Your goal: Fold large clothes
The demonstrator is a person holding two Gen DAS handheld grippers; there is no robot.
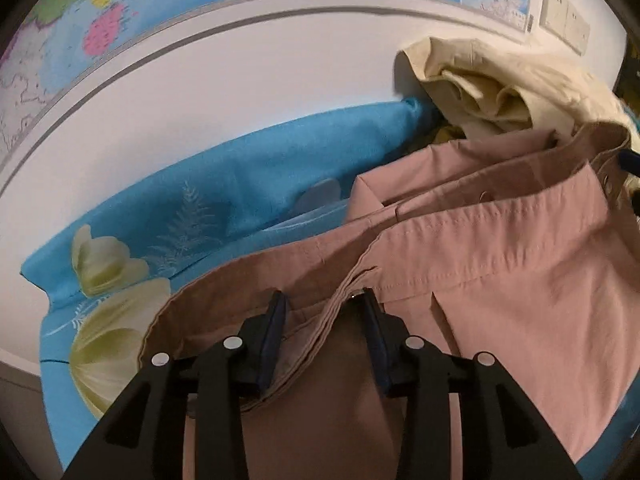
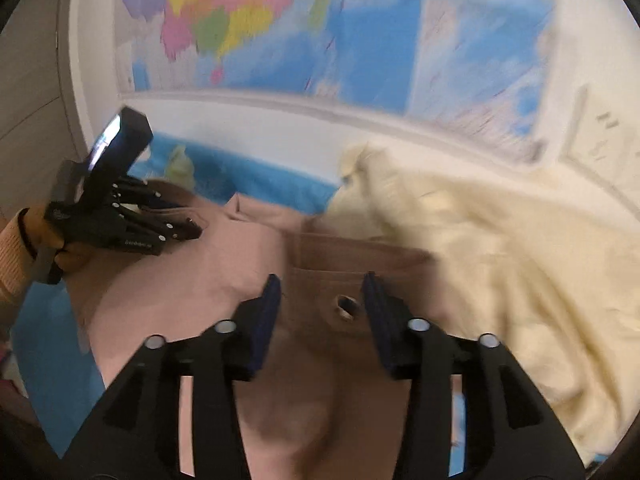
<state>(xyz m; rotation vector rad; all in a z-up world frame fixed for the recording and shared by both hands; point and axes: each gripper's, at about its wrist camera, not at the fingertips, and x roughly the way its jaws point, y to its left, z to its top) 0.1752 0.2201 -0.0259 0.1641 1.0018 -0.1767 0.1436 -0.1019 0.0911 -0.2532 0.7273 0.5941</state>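
A dusty-pink garment [image 1: 500, 264] lies rumpled on a blue floral sheet [image 1: 208, 184]; its waistband with a buttonhole [image 2: 346, 306] shows in the right wrist view. My left gripper [image 1: 324, 300] is open, its fingers astride the garment's left hem edge. My right gripper [image 2: 322, 284] is open over the waistband, the buttonhole between its fingers. The left gripper also shows in the right wrist view [image 2: 188, 226], at the garment's left side. The right wrist view is blurred.
A cream garment [image 2: 480, 232] lies heaped to the right, touching the pink one; it also shows in the left wrist view [image 1: 492, 80]. A white wall with a coloured map [image 2: 320, 28] stands close behind. Wall switches [image 1: 564, 20] are at the upper right.
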